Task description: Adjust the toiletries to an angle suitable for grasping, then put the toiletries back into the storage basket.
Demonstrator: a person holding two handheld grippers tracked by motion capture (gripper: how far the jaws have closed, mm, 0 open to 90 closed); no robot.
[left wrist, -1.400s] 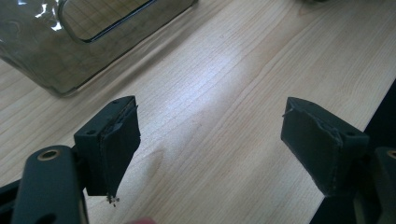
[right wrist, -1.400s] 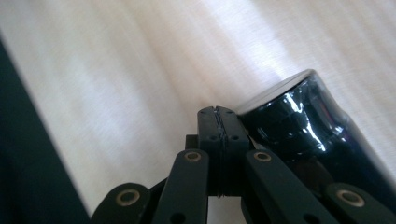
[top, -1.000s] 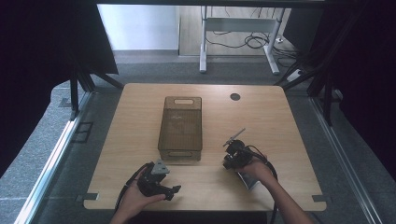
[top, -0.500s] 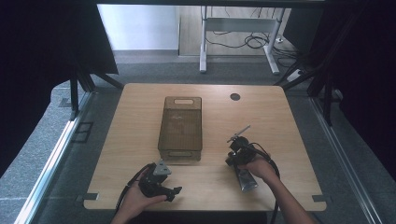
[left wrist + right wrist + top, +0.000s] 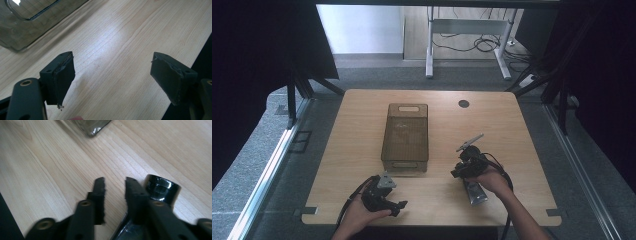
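Pretty dim overall in the high view, dark curtains at both sides, daylight coming in from the bright floor (image 5: 362, 30) beyond the far edge of the table (image 5: 512, 130). Soft, grainy, low on detail. Left gripper view sharper: broad pale glare on the wood just ahead of the fingers (image 5: 62, 75), and a bright glint on the bin rim (image 5: 32, 15) beyond. Right gripper view smeared with motion blur, fingers (image 5: 98, 195) fuzzy, shiny highlights on the black cap (image 5: 161, 186) beside them.

A smoky bin (image 5: 406, 137) stands on the table (image 5: 362, 120).
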